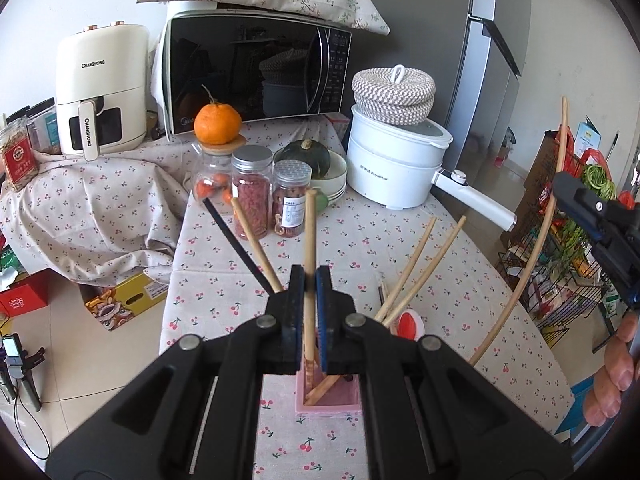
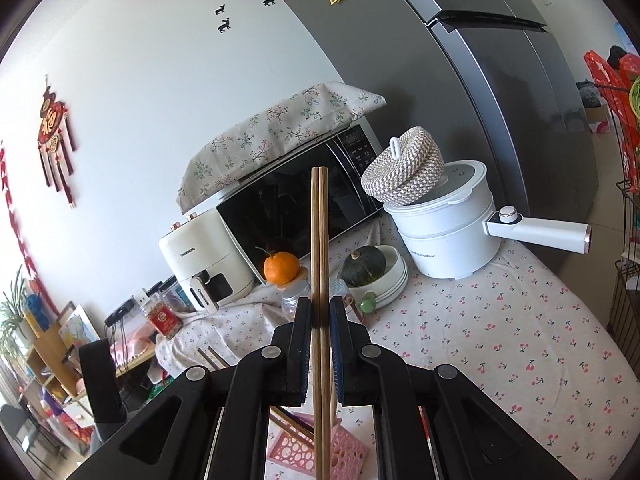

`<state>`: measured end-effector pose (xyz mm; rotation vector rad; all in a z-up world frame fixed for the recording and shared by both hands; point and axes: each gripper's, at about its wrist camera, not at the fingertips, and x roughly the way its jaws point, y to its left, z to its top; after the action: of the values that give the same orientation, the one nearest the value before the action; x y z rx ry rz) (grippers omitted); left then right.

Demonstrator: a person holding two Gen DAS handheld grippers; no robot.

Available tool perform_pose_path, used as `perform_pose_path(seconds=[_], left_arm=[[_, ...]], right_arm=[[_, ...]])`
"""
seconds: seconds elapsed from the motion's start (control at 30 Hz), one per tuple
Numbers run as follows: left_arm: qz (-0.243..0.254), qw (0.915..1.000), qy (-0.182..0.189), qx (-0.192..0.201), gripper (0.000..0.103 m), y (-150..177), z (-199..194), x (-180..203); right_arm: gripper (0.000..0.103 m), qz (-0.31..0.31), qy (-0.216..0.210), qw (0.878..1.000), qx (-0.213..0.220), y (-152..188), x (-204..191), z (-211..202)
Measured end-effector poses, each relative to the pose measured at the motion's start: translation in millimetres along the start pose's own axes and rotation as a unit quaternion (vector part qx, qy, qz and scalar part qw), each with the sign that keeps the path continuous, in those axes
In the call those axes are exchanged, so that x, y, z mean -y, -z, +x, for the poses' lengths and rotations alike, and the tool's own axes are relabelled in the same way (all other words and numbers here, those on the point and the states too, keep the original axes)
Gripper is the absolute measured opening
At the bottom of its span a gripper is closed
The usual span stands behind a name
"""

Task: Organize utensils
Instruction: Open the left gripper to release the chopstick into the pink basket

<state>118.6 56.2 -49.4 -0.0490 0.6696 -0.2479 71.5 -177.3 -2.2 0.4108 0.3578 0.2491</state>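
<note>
A pink utensil holder [image 1: 329, 399] stands on the cherry-print tablecloth below my left gripper [image 1: 311, 280]. That gripper is shut on a wooden chopstick [image 1: 309, 240] whose lower end is inside the holder. Several more wooden chopsticks [image 1: 416, 268] and a black one [image 1: 236, 240] lean in the holder. My right gripper [image 2: 320, 312] is shut on a pair of wooden chopsticks [image 2: 319, 240], held upright above the holder [image 2: 344, 448]. In the left wrist view it [image 1: 576, 196] shows at the right edge with its long chopstick [image 1: 532, 248].
Jars [image 1: 250, 192], an orange [image 1: 217, 124], a dark squash in bowls [image 1: 308, 156] and a white electric pot [image 1: 396, 168] stand behind the holder. A microwave [image 1: 256, 72] and air fryer [image 1: 100, 88] are further back. A red dish [image 1: 408, 324] lies right of the holder.
</note>
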Motion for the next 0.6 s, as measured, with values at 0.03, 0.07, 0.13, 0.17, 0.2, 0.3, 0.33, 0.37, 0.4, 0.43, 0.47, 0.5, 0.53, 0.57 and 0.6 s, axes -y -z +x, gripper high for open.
perform_pose_path(seconds=[0.03, 0.07, 0.13, 0.17, 0.2, 0.3, 0.33, 0.37, 0.4, 0.43, 0.47, 0.5, 0.53, 0.57, 0.6], left_arm=[[0.002, 1.0, -0.001, -0.006, 0.007, 1, 2, 1], [0.006, 0.9999, -0.002, -0.009, 0.007, 1, 3, 2], [0.015, 0.9997, -0.008, -0.015, 0.007, 1, 4, 5], [0.019, 0.9996, -0.01, -0.017, 0.007, 1, 4, 7], [0.023, 0.9994, -0.013, -0.02, 0.008, 1, 4, 9], [0.03, 0.999, -0.02, -0.027, 0.019, 2, 0, 12], [0.032, 0.9988, -0.023, -0.029, 0.027, 2, -3, 12], [0.033, 0.9986, -0.026, -0.03, 0.035, 3, -5, 12], [0.034, 0.9985, -0.028, -0.033, 0.04, 3, -8, 12], [0.033, 0.9983, -0.031, -0.036, 0.042, 4, -10, 11], [0.032, 0.9982, -0.032, -0.04, 0.043, 4, -12, 9], [0.03, 0.9981, -0.033, -0.043, 0.045, 4, -14, 8], [0.027, 0.9979, -0.036, -0.046, 0.048, 5, -16, 5], [0.025, 0.9977, -0.04, -0.05, 0.053, 5, -17, 3], [0.022, 0.9973, -0.044, -0.053, 0.059, 5, -18, 1]], right_arm=[[0.009, 0.0, -0.001, 1.0, 0.001, 0, -1, 1], [0.009, 0.0, -0.001, 1.0, 0.001, 1, -2, 2], [0.009, -0.002, -0.002, 1.0, -0.001, 3, -5, 5], [0.009, -0.004, -0.001, 1.0, -0.001, 4, -7, 7], [0.009, -0.006, -0.001, 1.0, -0.001, 5, -9, 8], [0.009, -0.015, 0.001, 1.0, 0.001, 7, -16, 12], [0.009, -0.019, 0.001, 1.0, 0.002, 8, -18, 13], [0.009, -0.022, 0.001, 1.0, 0.003, 8, -21, 14], [0.009, -0.026, 0.002, 1.0, 0.005, 9, -23, 14], [0.009, -0.03, 0.004, 1.0, 0.006, 9, -25, 15], [0.009, -0.033, 0.005, 0.999, 0.007, 10, -27, 16], [0.009, -0.036, 0.006, 0.999, 0.008, 10, -28, 17], [0.009, -0.038, 0.009, 0.999, 0.008, 11, -30, 18], [0.009, -0.039, 0.01, 0.999, 0.007, 12, -31, 19], [0.009, -0.04, 0.01, 0.999, 0.006, 13, -33, 21]])
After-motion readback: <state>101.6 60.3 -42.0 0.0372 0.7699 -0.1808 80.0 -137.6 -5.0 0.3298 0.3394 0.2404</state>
